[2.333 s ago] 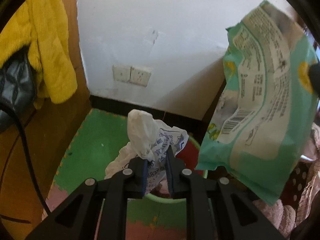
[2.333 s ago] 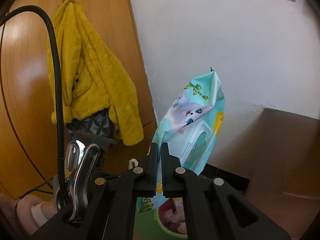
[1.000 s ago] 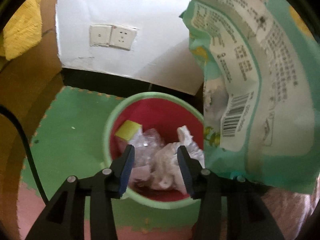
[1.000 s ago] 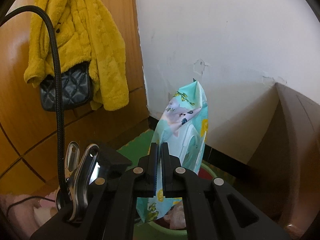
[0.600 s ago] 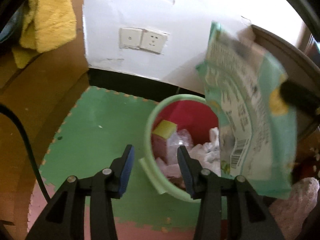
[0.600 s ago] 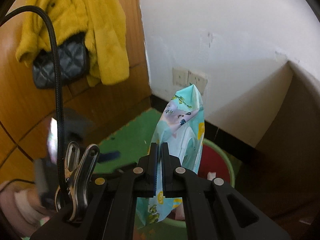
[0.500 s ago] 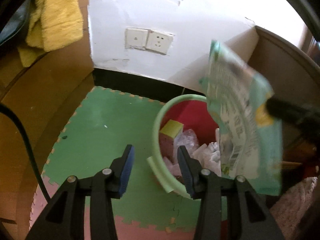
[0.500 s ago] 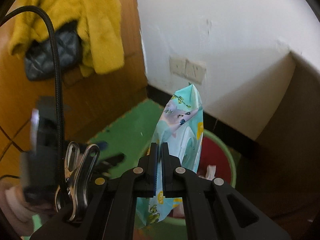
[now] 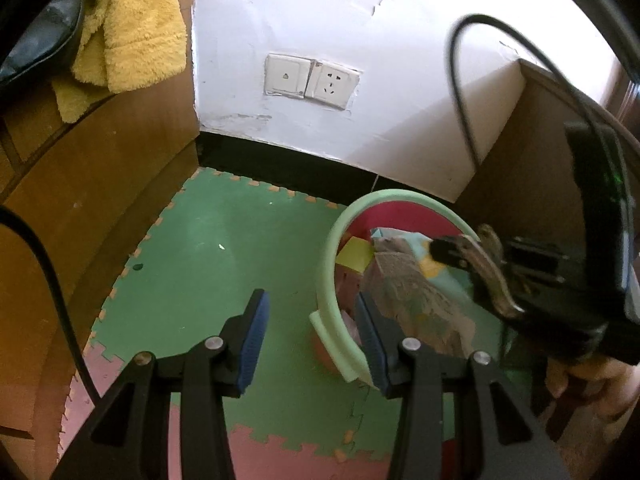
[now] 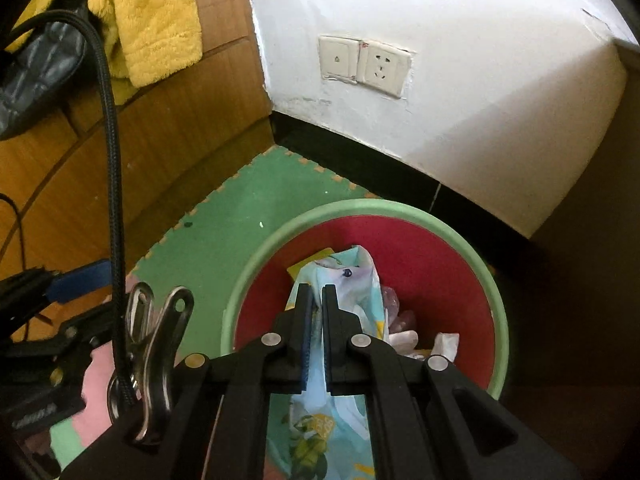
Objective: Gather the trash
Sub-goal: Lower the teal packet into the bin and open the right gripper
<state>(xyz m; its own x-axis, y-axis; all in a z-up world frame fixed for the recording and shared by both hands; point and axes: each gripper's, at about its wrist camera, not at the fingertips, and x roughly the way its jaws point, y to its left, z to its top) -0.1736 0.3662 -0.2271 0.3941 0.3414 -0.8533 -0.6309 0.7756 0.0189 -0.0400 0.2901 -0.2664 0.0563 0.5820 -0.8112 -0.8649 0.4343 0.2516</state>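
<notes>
A round bin with a pale green rim (image 10: 360, 205) and a red inside stands on the floor mat; it holds crumpled paper, plastic and a yellow piece. My right gripper (image 10: 316, 289) is shut on a teal printed plastic pack (image 10: 354, 270), which hangs down inside the bin's mouth. In the left wrist view the pack (image 9: 404, 292) sits within the bin rim (image 9: 331, 276), pinched by the right gripper (image 9: 438, 250). My left gripper (image 9: 309, 306) is open with nothing between its blue pads, low over the mat at the bin's left edge.
The bin stands in a corner of green and pink foam mat (image 9: 208, 264). A white wall with two sockets (image 9: 312, 82) is behind it. Wooden panelling (image 9: 100, 184) with a yellow fleece jacket (image 9: 136, 28) and a black bag is left, and brown furniture (image 9: 532, 184) is right.
My left gripper let the crumpled paper fall into the bin, then drew off to the bin's left. My right gripper has come down and lowered the teal pack into the bin.
</notes>
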